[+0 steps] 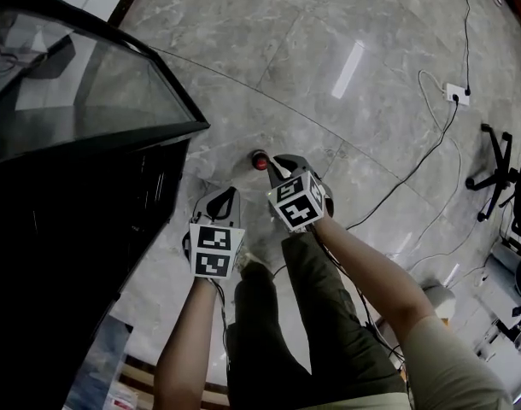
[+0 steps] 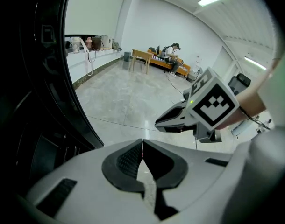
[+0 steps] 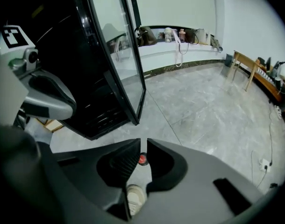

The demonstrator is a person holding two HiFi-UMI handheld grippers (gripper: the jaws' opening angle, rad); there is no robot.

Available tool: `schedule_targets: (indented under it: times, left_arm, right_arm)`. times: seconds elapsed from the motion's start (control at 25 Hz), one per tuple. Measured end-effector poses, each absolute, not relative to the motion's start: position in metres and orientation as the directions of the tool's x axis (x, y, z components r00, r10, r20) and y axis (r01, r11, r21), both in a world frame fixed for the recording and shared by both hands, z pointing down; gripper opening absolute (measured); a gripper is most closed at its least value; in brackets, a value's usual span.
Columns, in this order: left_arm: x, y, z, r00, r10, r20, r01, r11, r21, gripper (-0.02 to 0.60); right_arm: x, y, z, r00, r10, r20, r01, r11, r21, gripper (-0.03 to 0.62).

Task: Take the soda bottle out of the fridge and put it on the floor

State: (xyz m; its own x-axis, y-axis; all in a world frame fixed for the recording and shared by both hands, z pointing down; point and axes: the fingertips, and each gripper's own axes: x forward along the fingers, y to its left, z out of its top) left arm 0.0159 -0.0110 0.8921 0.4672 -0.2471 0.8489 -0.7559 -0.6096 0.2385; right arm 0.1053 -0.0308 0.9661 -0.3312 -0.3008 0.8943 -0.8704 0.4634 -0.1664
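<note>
Over the grey stone floor (image 3: 203, 101), the right gripper (image 3: 142, 143) has its jaws barely apart, gripping nothing. A red-capped soda bottle (image 3: 142, 159) shows beyond the gap. The left gripper (image 2: 142, 143) has its jaws together, empty.

The stone floor (image 1: 371, 49) is gleaming, polished smooth. The fridge (image 1: 64, 254) is showing glossy black panels and a glass door (image 1: 81, 92). The left gripper (image 2: 142, 143) and right gripper (image 3: 143, 146) are showing matt grey plastic, their fingers (image 2: 127, 160) ribbed black.
</note>
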Motion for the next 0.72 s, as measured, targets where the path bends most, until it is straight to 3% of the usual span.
schedule_targets:
  times: [0.28,0.72]
  left_arm:
    - [0.003,-0.017,0.806,0.452,-0.327,0.83,-0.764,-0.622,0.171,0.007]
    - [-0.005,-0.025,0.629,0.478,-0.492,0.727,-0.794,-0.596,0.12,0.008]
  right_arm:
    - [0.119,-0.032,0.84,-0.385,-0.375,0.844,-0.882,0.418,-0.217,0.012]
    - [0.103,-0.047,0.61,-0.487,-0.52,0.701,-0.843,0.49,-0.222,0.0]
